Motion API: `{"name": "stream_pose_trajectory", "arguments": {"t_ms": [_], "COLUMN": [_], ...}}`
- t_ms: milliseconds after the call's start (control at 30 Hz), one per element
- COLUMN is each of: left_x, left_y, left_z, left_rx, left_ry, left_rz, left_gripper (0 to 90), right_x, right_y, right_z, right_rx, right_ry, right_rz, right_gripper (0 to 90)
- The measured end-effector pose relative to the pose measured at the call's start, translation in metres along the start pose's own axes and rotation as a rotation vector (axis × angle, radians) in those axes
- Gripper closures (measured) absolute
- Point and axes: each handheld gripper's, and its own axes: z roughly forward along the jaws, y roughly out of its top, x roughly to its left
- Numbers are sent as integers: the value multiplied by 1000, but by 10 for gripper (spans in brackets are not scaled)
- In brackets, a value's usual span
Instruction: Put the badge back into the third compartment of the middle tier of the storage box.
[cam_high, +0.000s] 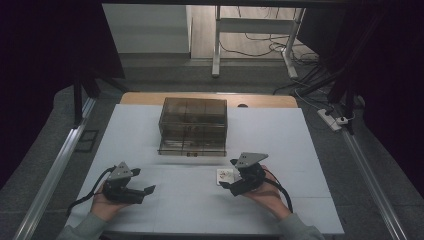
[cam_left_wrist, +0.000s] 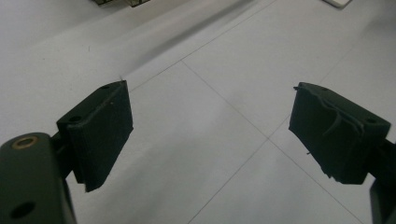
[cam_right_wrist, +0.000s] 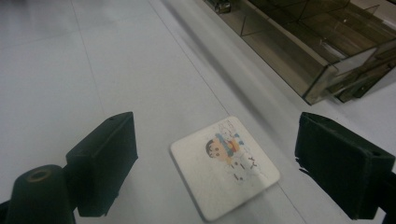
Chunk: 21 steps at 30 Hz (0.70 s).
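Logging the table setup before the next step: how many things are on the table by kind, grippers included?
Handheld grippers: 2, the left gripper and the right gripper, both with jaws open.
White square card with a cartoon figure: 1
Smoky clear compartment box: 1
Total: 4

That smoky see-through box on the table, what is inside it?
The box shows thin dividers splitting it into compartments, and those seen through its tinted walls look empty. The dark tint and dim light could hide something small. The picture card lies outside, on the white table.
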Motion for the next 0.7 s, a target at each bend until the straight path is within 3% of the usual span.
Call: {"name": "stream_pose_trajectory", "arguments": {"t_ms": [300,700], "left_x": [0,-1], "left_y": [0,-1], "left_z": [1,1], "left_rx": [5,12], "left_ry": [4,2], "left_rz": [4,5], "left_gripper": [132,132], "right_x": [3,-2], "right_y": [9,16], "right_z": [17,25], "right_rx": [74,127], "right_ry": [19,63], "right_rz": [-44,-47], "right_gripper": [122,137]}}
